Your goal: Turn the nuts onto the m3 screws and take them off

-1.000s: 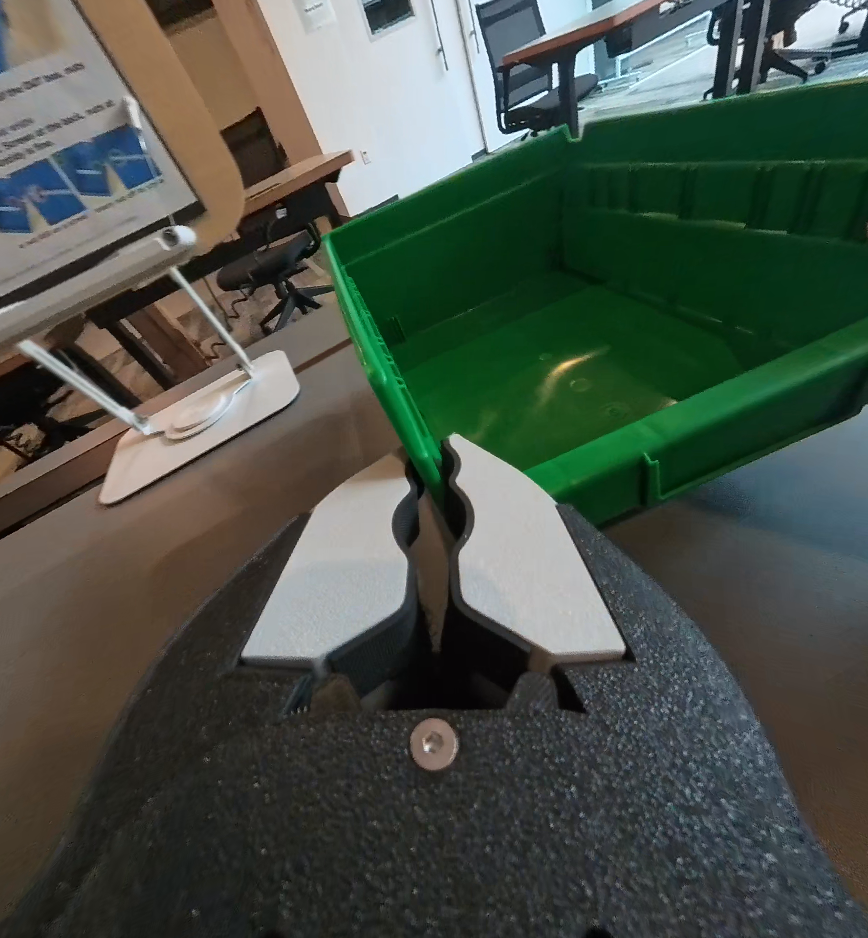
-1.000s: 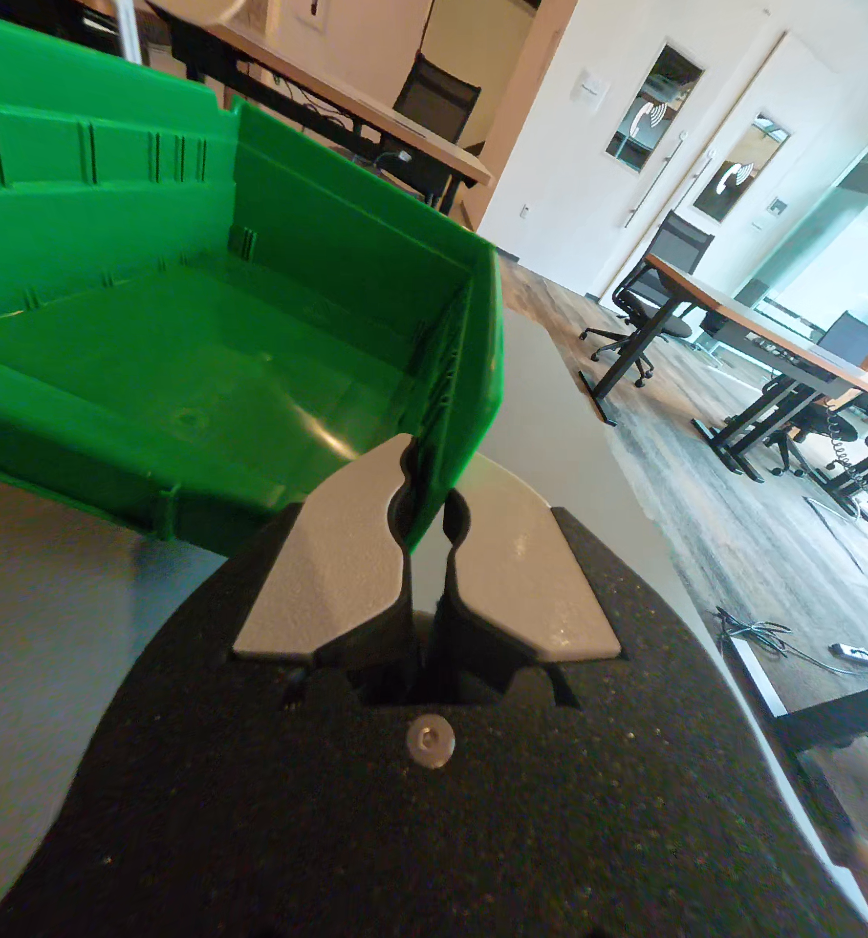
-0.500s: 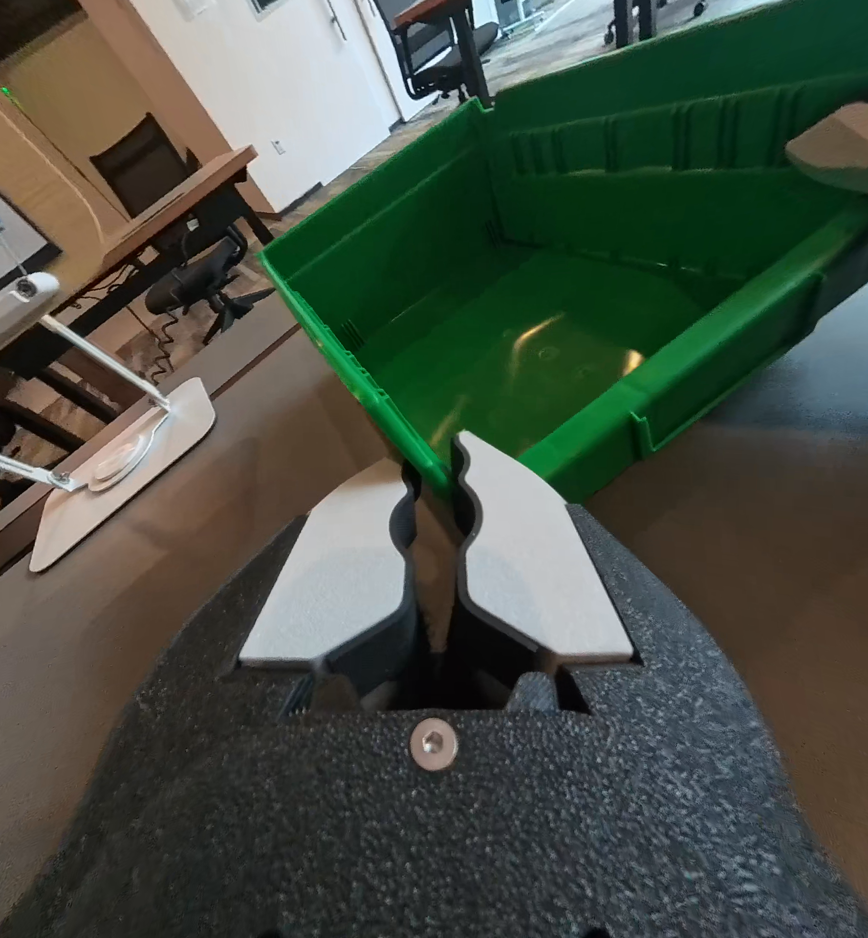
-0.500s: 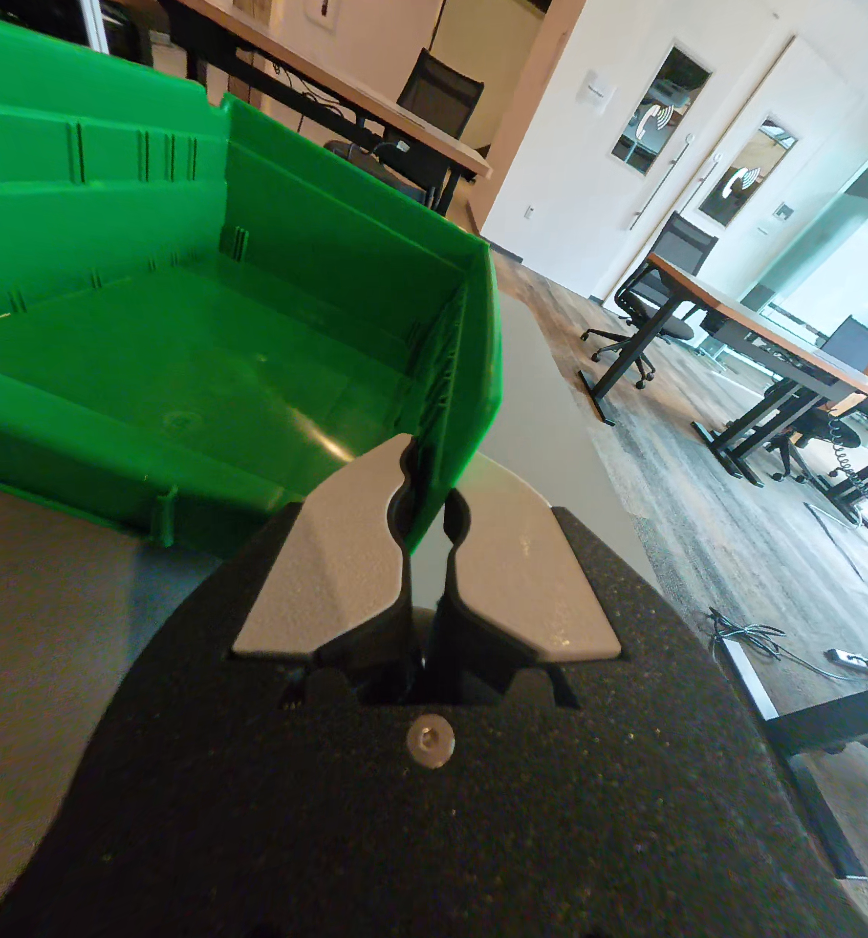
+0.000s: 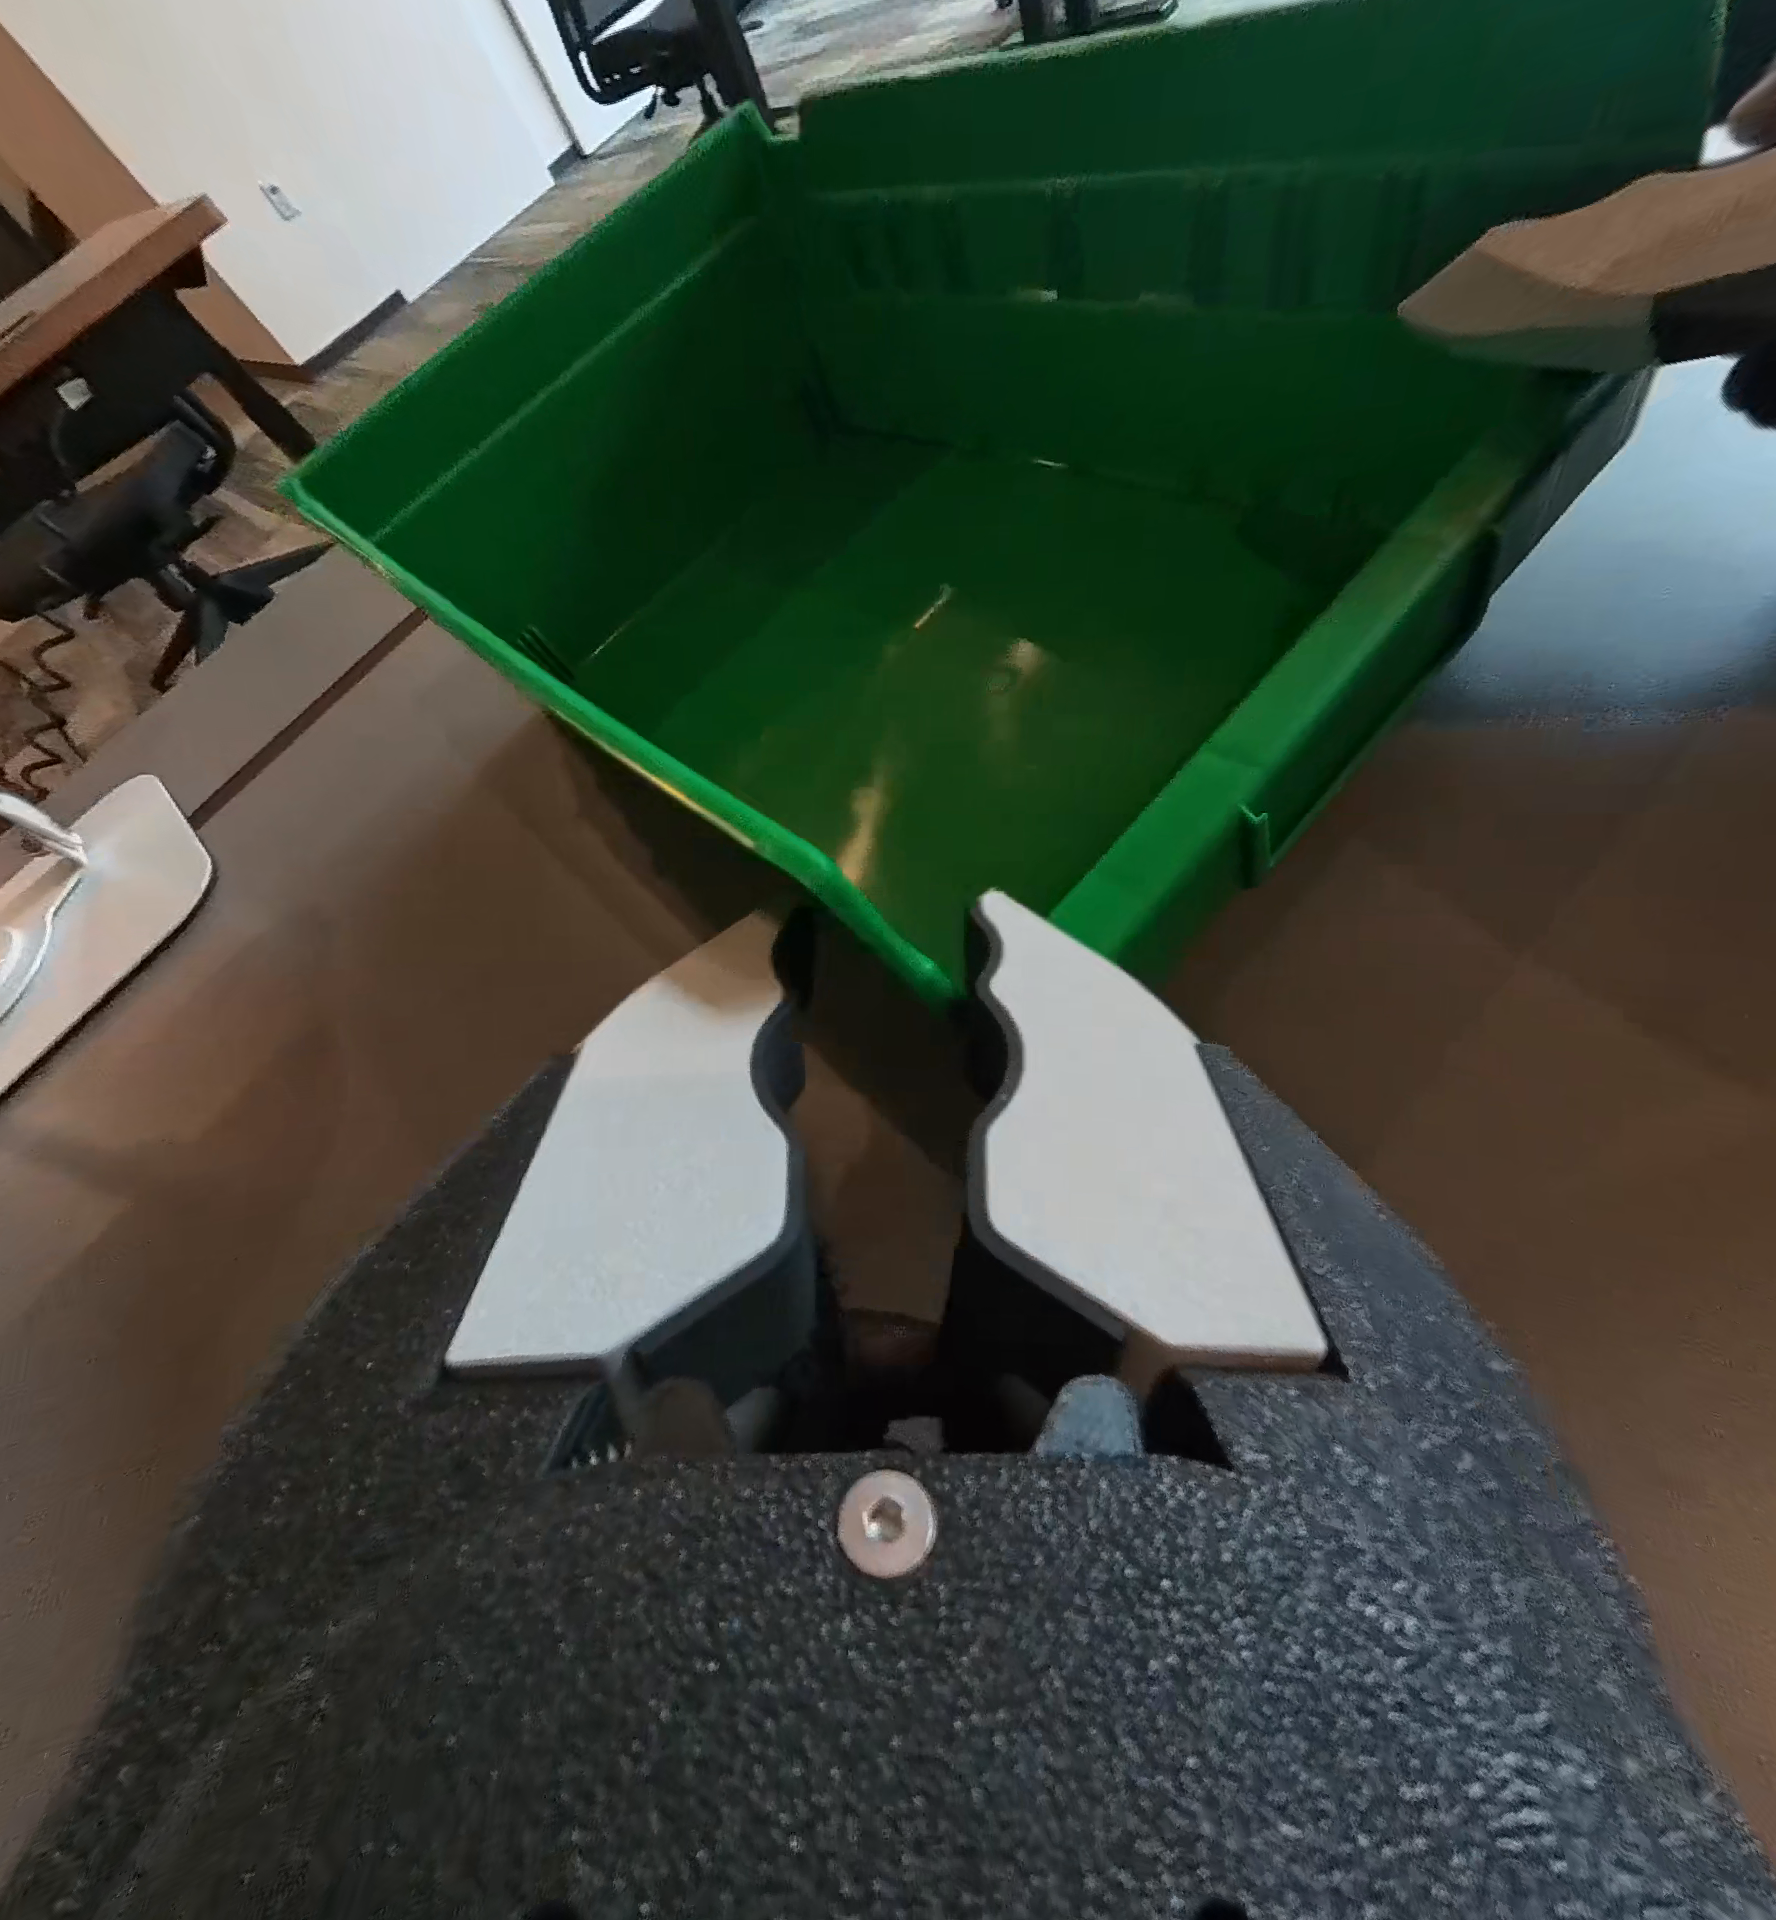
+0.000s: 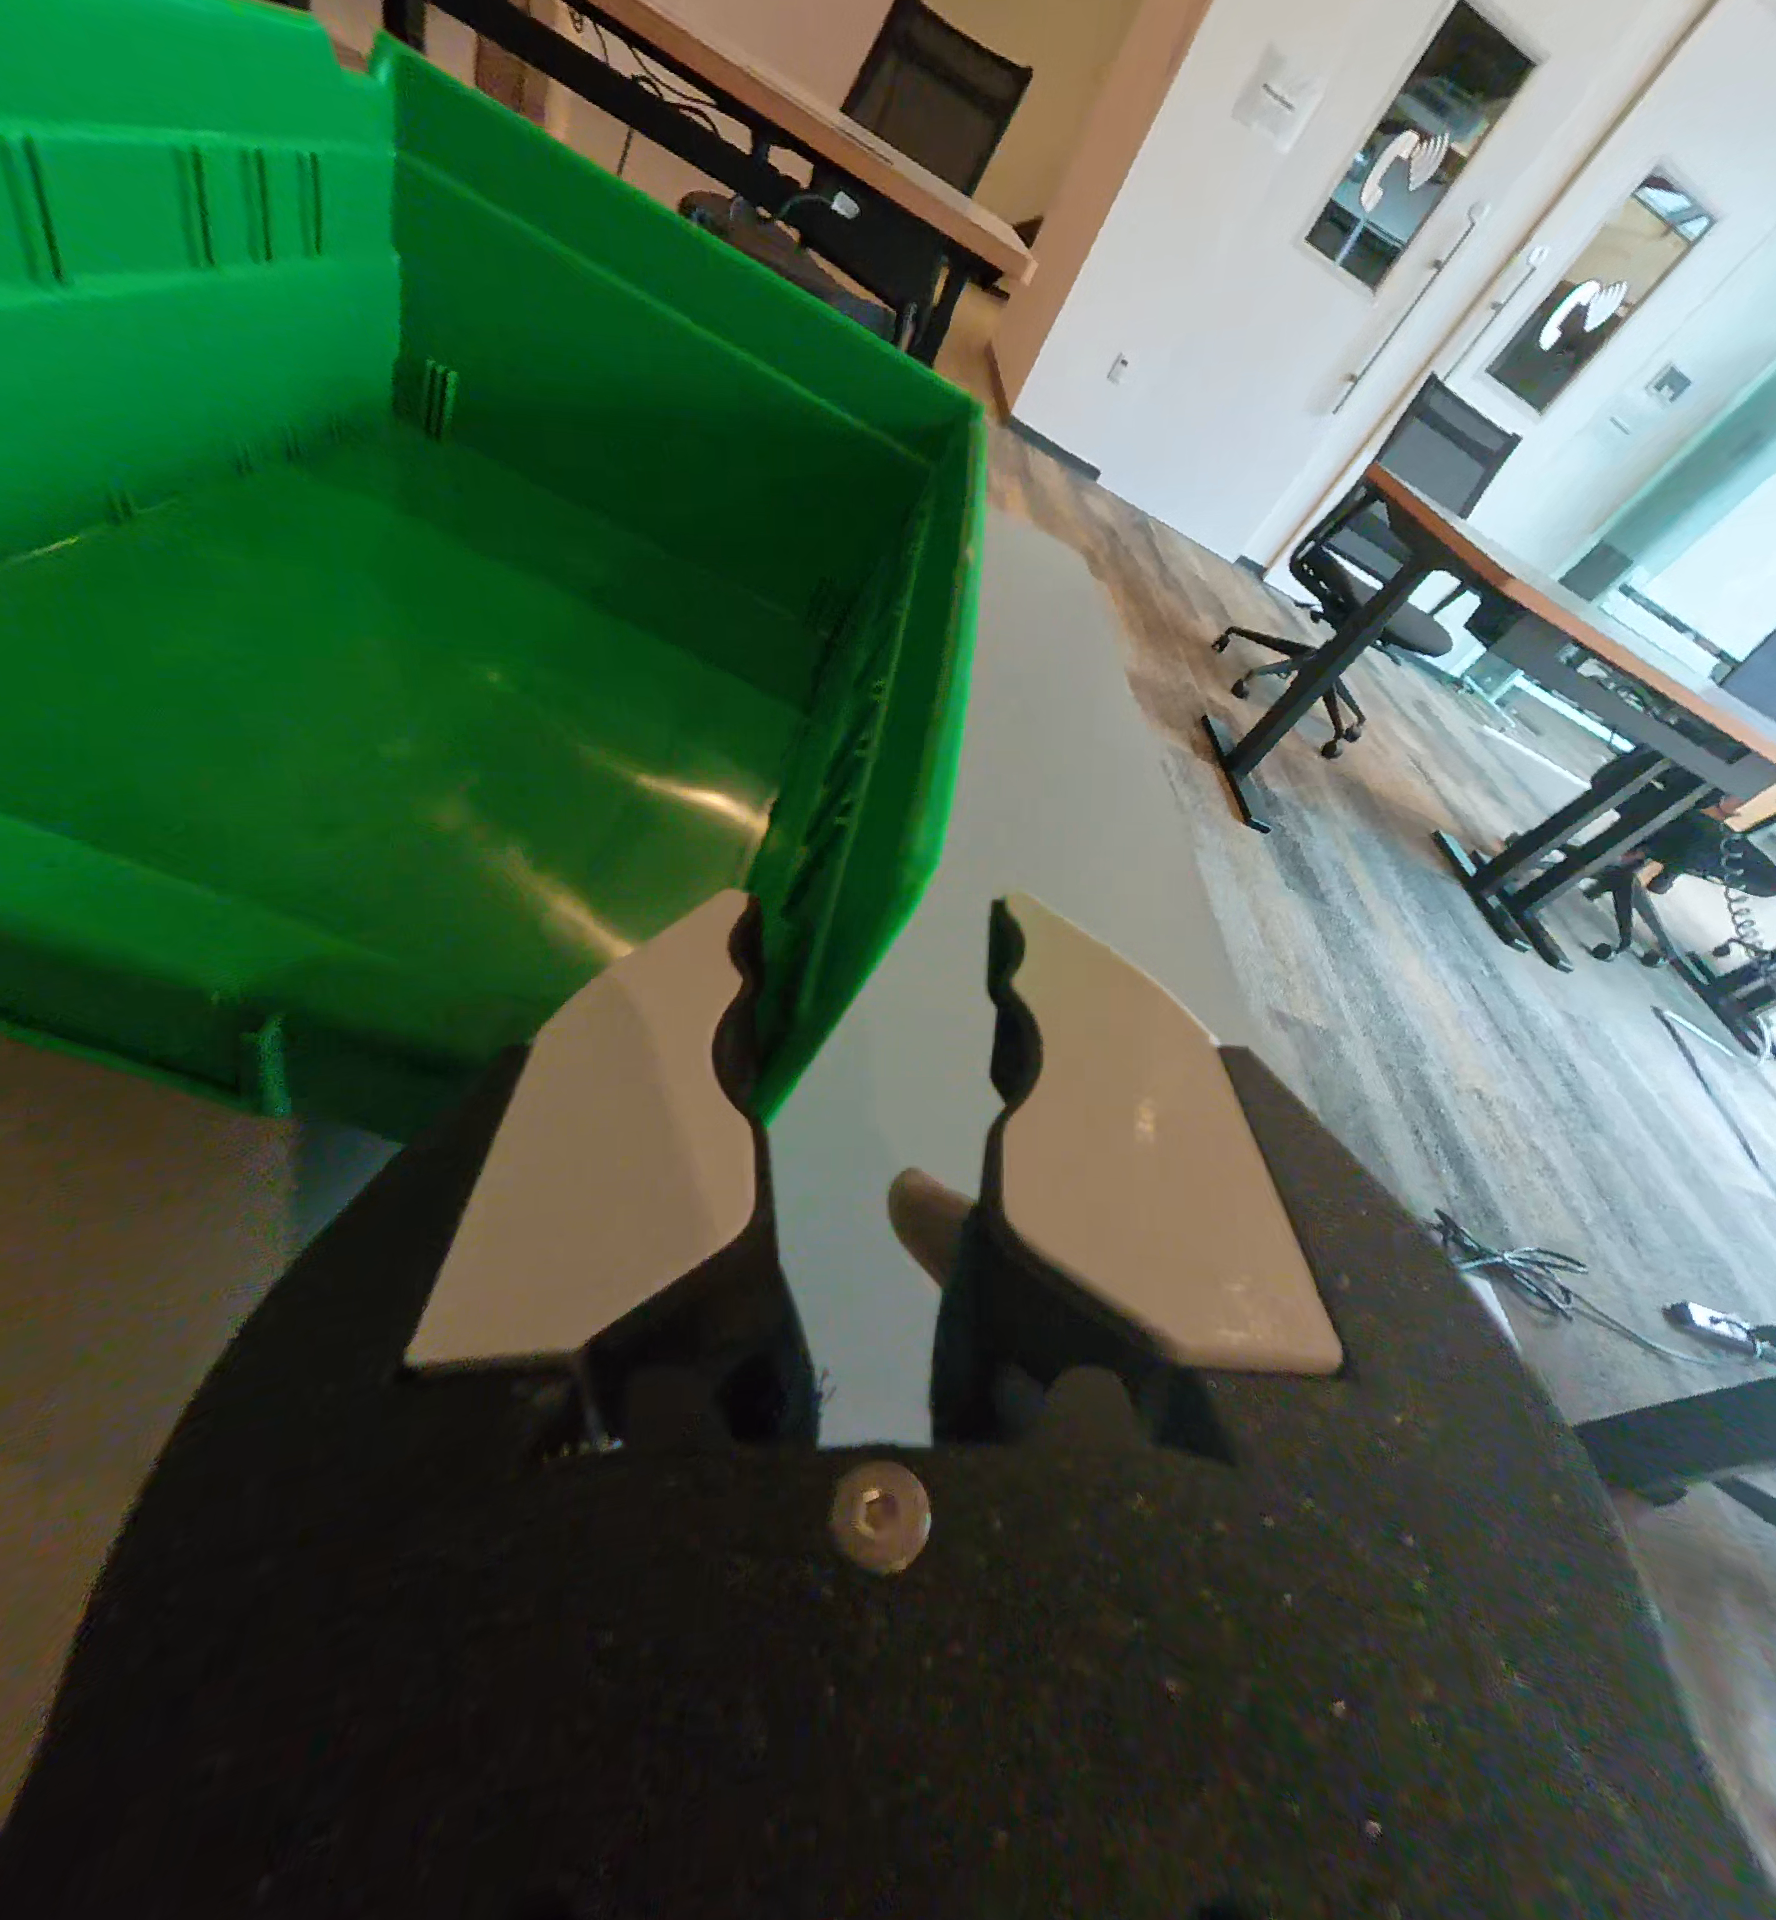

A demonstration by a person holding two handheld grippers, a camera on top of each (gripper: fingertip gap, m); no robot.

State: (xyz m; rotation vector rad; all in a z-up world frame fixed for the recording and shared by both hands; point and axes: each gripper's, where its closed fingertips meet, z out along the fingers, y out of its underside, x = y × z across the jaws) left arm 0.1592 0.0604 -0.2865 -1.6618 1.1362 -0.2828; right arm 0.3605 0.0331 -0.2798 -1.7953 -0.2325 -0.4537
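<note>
Brown tabletop ahead: we have just released both tools, left tool and right tool, from the empty green plastic bin; no screws or nuts in sight yet.

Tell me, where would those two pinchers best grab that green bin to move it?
Probably by the thin upright side walls of the green bin, near the front corners, one gripper per side, fingers straddling the rim from above. The walls are narrow enough to fit; the low front lip looks thicker.
</note>
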